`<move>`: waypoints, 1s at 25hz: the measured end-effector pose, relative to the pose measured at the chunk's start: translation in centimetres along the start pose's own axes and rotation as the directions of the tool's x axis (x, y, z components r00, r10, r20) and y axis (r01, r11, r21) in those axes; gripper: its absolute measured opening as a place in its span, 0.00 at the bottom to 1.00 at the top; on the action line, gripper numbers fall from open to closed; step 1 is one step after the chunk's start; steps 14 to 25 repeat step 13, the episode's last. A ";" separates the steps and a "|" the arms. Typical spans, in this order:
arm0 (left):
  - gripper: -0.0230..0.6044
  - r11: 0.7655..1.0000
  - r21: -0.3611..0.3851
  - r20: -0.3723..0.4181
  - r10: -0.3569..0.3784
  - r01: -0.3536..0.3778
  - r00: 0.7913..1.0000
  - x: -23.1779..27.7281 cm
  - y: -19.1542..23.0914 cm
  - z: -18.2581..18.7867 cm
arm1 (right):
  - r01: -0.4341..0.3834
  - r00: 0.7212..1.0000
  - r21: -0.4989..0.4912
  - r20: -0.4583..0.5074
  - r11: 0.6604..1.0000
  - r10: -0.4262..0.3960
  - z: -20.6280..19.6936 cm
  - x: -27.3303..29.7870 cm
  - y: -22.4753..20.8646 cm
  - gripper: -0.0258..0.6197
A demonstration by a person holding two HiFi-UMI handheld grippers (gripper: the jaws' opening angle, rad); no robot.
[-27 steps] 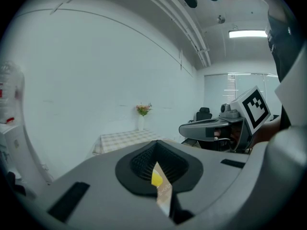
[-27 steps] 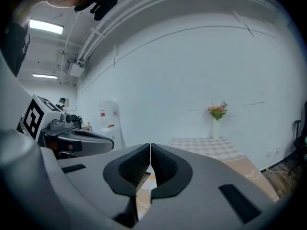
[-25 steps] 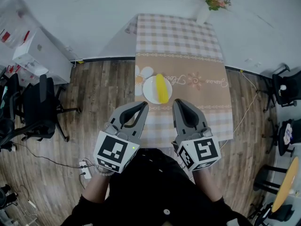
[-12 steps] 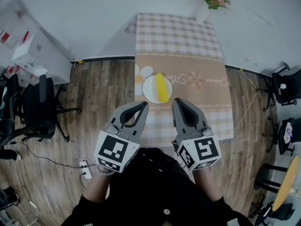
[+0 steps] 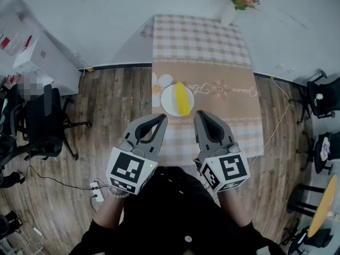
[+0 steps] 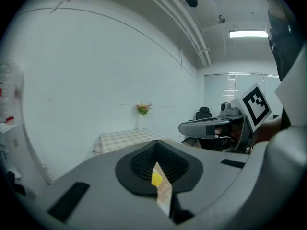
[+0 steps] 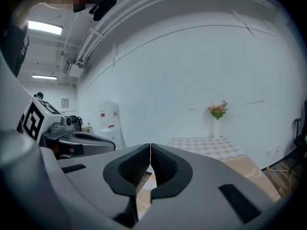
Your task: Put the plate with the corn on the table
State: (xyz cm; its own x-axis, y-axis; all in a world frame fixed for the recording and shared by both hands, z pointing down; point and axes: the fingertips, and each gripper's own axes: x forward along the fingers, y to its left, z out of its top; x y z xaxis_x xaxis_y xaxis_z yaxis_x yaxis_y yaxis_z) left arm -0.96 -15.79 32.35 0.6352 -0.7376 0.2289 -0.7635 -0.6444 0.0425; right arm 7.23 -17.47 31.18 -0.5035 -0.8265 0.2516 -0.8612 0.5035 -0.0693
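I'm holding my left gripper (image 5: 162, 120) and right gripper (image 5: 202, 117) pinched shut and empty by the checkered-cloth table (image 5: 212, 41). A round white plate (image 5: 170, 104) is carrying yellow corn (image 5: 183, 100), with wood-plank floor (image 5: 111, 100) around.

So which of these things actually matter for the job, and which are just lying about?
For the job: plate, corn on it, table, left claw and right claw, both shut.
Lying about: flower vase, black office chair, power strip.

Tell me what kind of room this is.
Probably an office or lab room with a staged dining corner: office chairs stand on the wood floor, and a checked-cloth table bears a vase of flowers.
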 end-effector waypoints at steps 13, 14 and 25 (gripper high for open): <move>0.06 0.999 -0.029 -0.002 0.021 -0.021 1.000 0.1 0.8 -0.4 | -0.009 1.000 0.001 -0.007 1.000 0.009 -0.2 0.5 0.2 0.11; 0.06 0.999 -0.029 -0.002 0.021 -0.021 1.000 0.1 0.8 -0.4 | -0.009 1.000 0.001 -0.007 1.000 0.009 -0.2 0.5 0.2 0.11; 0.06 0.999 -0.029 -0.002 0.021 -0.021 1.000 0.1 0.8 -0.4 | -0.009 1.000 0.001 -0.007 1.000 0.009 -0.2 0.5 0.2 0.11</move>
